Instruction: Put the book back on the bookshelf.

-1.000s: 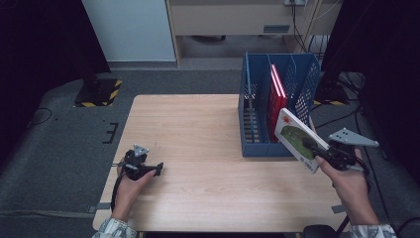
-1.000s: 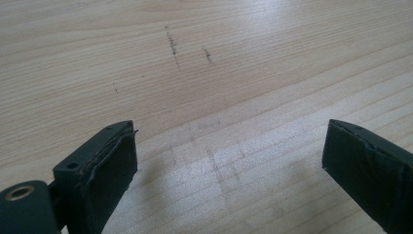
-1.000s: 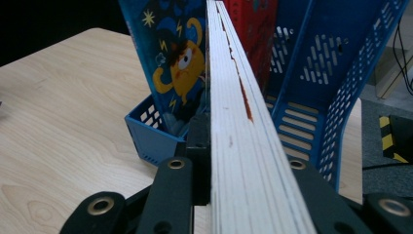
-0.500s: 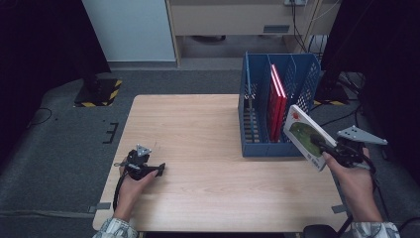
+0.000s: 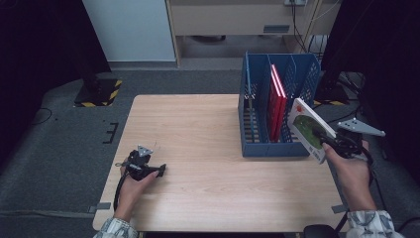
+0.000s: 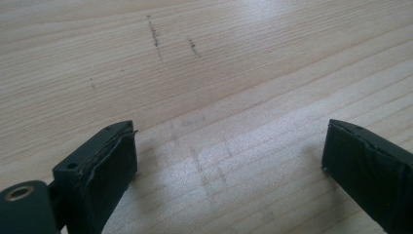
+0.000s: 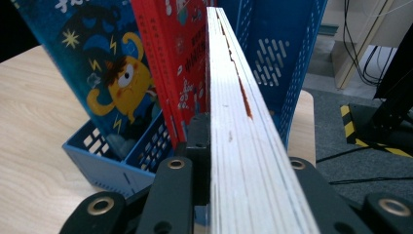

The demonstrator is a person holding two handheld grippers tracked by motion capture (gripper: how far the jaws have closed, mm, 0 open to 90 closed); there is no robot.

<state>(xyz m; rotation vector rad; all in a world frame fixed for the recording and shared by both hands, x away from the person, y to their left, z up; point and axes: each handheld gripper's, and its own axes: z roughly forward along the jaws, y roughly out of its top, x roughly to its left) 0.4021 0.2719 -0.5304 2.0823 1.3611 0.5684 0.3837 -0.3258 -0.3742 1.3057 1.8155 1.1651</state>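
place: lab | cues: hazard-taped stand base (image 5: 97,92), cables (image 5: 299,20) (trailing), bare wooden table (image 5: 208,124)

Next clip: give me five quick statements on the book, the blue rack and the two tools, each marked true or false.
1. The right tool is shut on a book. True.
2. That book is already standing inside the blue rack. False: it is held tilted in the air at the rack's near right corner, outside it.
3. The left tool is open with nothing between its jaws. True.
4. The rack holds no books. False: red books stand in it, and the right gripper view shows a blue book with a yellow one-eyed monster there too.
5. The left tool is low over the wooden table, near its front left edge. True.
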